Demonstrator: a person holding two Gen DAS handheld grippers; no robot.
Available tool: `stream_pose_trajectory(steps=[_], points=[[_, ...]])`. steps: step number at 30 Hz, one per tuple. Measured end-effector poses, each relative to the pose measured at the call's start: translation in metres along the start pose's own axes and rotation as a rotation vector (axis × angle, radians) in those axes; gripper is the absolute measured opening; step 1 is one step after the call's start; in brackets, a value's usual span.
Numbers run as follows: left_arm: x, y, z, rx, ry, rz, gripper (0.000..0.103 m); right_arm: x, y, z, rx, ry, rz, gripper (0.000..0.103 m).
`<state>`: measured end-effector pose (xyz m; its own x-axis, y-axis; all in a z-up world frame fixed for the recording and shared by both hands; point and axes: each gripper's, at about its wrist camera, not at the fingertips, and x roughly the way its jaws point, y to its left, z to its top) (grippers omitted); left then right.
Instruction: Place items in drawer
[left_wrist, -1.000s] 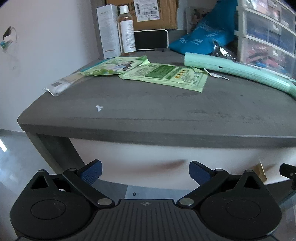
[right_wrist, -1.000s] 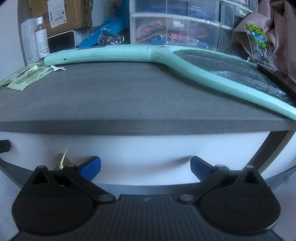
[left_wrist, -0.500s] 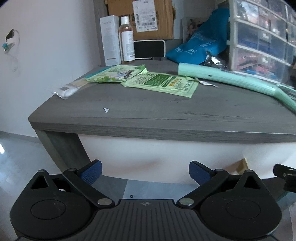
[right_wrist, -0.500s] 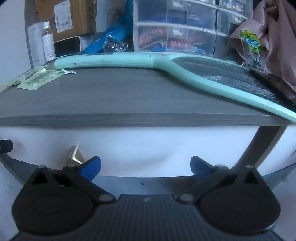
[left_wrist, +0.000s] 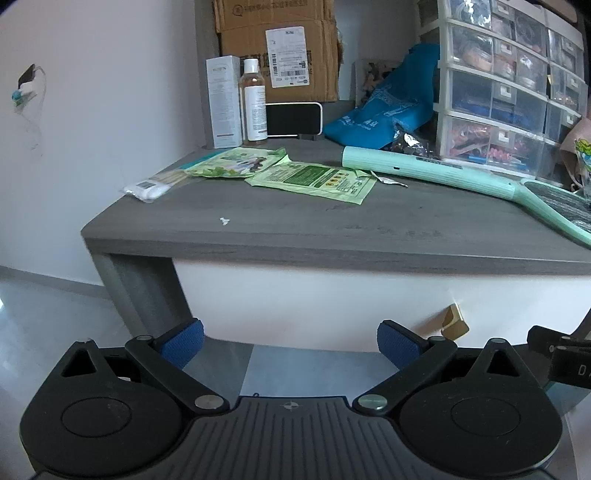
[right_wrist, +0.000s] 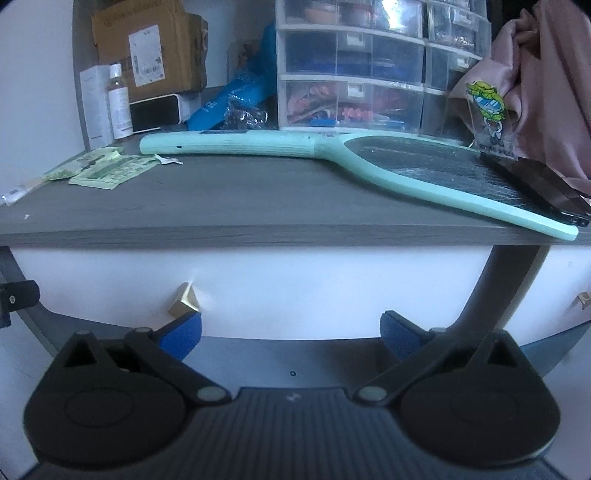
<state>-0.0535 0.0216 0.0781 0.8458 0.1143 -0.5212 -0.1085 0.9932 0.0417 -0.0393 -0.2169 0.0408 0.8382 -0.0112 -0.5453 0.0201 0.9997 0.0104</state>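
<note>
A white drawer front (left_wrist: 332, 295) with a gold knob (left_wrist: 455, 320) sits shut under the grey desk top (left_wrist: 295, 225); the drawer (right_wrist: 295, 284) and knob (right_wrist: 183, 300) also show in the right wrist view. Two green packets (left_wrist: 314, 179) (left_wrist: 236, 166), a wrapped white pack (left_wrist: 149, 186) and a mint electric swatter (left_wrist: 443, 173) lie on the desk. The swatter (right_wrist: 332, 155) and packets (right_wrist: 110, 170) show in the right wrist view. My left gripper (left_wrist: 290, 341) is open and empty before the drawer. My right gripper (right_wrist: 291, 330) is open and empty, right of the knob.
At the desk's back stand a white box (left_wrist: 223, 101), a bottle (left_wrist: 253, 99), a cardboard box (left_wrist: 277, 48), a blue bag (left_wrist: 384, 114) and clear plastic drawers (left_wrist: 506, 92). A pink cloth (right_wrist: 543, 85) hangs at the right. A desk leg (left_wrist: 136, 288) stands left.
Both grippers have drawn back and risen from the drawer front, so more of the desk top and the knob show. Both stay open.
</note>
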Motion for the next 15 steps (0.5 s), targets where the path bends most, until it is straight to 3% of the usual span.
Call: stream_pose_trajectory(steps=[15], points=[[-0.0066, 0.0025, -0.0032, -0.018, 0.007, -0.016, 0.102, -0.0108, 0.0037, -0.0034, 0.002, -0.012, 0.013, 0.103]])
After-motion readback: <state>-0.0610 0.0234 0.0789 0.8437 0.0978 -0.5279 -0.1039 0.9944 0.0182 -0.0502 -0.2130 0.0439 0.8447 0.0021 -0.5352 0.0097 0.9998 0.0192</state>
